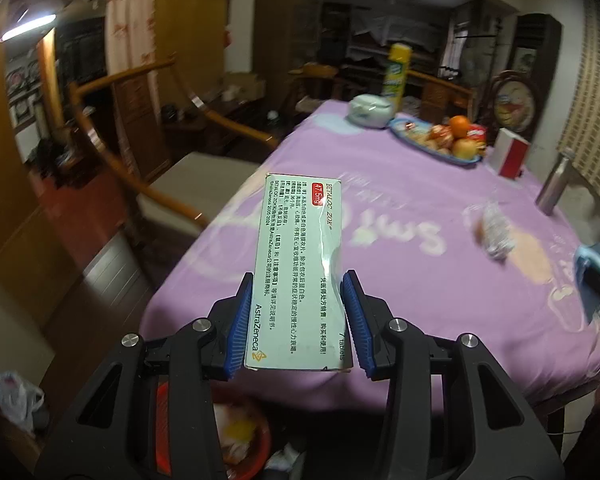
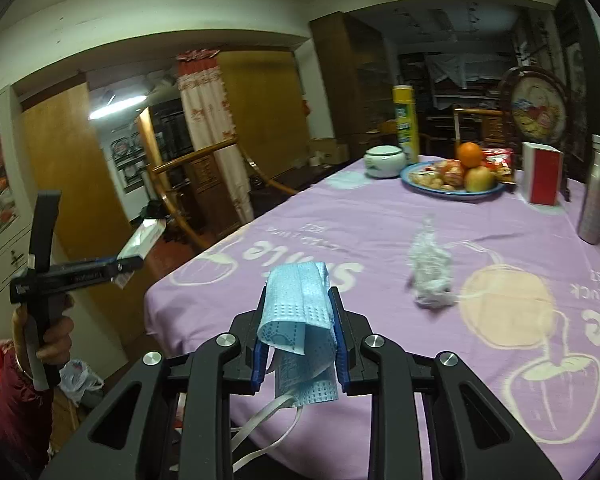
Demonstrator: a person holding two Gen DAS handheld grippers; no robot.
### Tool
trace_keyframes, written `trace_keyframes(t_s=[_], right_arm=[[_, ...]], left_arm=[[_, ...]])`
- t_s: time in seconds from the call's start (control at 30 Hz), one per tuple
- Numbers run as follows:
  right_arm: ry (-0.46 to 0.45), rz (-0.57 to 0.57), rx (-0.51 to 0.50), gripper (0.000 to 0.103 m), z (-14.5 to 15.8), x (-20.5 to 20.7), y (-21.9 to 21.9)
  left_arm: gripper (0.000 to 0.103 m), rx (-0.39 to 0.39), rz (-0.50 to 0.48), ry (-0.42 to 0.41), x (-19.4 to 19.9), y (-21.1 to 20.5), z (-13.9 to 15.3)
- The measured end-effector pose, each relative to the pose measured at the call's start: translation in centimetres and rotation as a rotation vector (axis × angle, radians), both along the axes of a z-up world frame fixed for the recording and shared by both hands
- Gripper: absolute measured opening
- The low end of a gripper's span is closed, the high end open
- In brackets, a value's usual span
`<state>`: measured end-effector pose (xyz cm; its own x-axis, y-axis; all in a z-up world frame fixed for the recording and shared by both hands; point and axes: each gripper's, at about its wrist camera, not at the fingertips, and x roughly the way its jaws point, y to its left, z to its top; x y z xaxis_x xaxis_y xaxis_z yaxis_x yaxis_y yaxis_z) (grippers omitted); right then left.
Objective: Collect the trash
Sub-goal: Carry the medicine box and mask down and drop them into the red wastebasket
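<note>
Left wrist view: my left claw (image 1: 296, 320) pinches a pale green medicine box (image 1: 296, 272) by its long sides, the box held flat above the near edge of the counter (image 1: 400, 216). Right wrist view: my right claw (image 2: 298, 336) is pressed together on a crumpled blue face mask (image 2: 300, 312), whose white ear loops (image 2: 268, 436) hang free below the jaws.

Step in hand, as I judge it: both pieces of trash are lifted and in transit to a bin. A red bin (image 1: 240, 436), already holding scraps, sits on the floor below the left claw, just off the counter's edge. The next move calls for carrying each load past that edge and over the bin's mouth before I spread the jaws.

One item remains on the counter: a crumpled clear plastic wrapper (image 2: 430, 276), apart from the fruit plate (image 2: 452, 194) and the steel bottle (image 2: 594, 196). Open room lies to the left of the counter, bounded by a wooden chair (image 1: 148, 184); the dangling loops could snag on the counter's edge.
</note>
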<state>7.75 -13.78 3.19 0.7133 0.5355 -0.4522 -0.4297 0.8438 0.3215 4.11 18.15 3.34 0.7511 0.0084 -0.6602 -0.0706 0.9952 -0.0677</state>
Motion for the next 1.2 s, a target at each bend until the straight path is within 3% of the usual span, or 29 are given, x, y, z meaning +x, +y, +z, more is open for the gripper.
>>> trace_keyframes(t_s=[0.27, 0.4, 0.63, 0.7, 0.77, 0.83, 0.97, 1.2], right_arm=[[0.027, 0.143, -0.027, 0.027, 0.8, -0.2, 6.6], [0.063, 0.22, -0.05, 0.027, 0.7, 0.3, 10.9], [0.105, 0.363, -0.112, 0.027, 0.1, 0.0, 18.9], [0.122, 0.408, -0.135, 0.027, -0.3, -0.1, 21.4], [0.139, 0.443, -0.154, 0.027, -0.8, -0.2, 23.5], [0.158, 0.475, -0.169, 0.027, -1.2, -0.4, 25.1], [0.204, 0.546, -0.21, 0.027, -2.7, -0.8, 29.0], [0.263, 0.637, -0.272, 0.028, -4.9, -1.3, 34.0]], left_arm=[[0.044, 0.017, 0.137, 0.128, -4.6, 7.6, -5.4], [0.044, 0.018, 0.156, 0.192, -5.4, 9.8, -8.9], [0.045, -0.08, 0.156, 0.316, -6.1, 12.6, -15.0], [0.051, -0.078, 0.176, 0.332, -6.2, 13.2, -15.9], [0.075, -0.057, 0.209, 0.324, -6.7, 13.9, -16.2], [0.084, -0.043, 0.238, 0.301, -7.2, 14.7, -16.0], [0.093, -0.025, 0.299, 0.27, -7.9, 16.1, -15.4], [0.094, -0.003, 0.436, 0.241, -9.7, 19.9, -15.5]])
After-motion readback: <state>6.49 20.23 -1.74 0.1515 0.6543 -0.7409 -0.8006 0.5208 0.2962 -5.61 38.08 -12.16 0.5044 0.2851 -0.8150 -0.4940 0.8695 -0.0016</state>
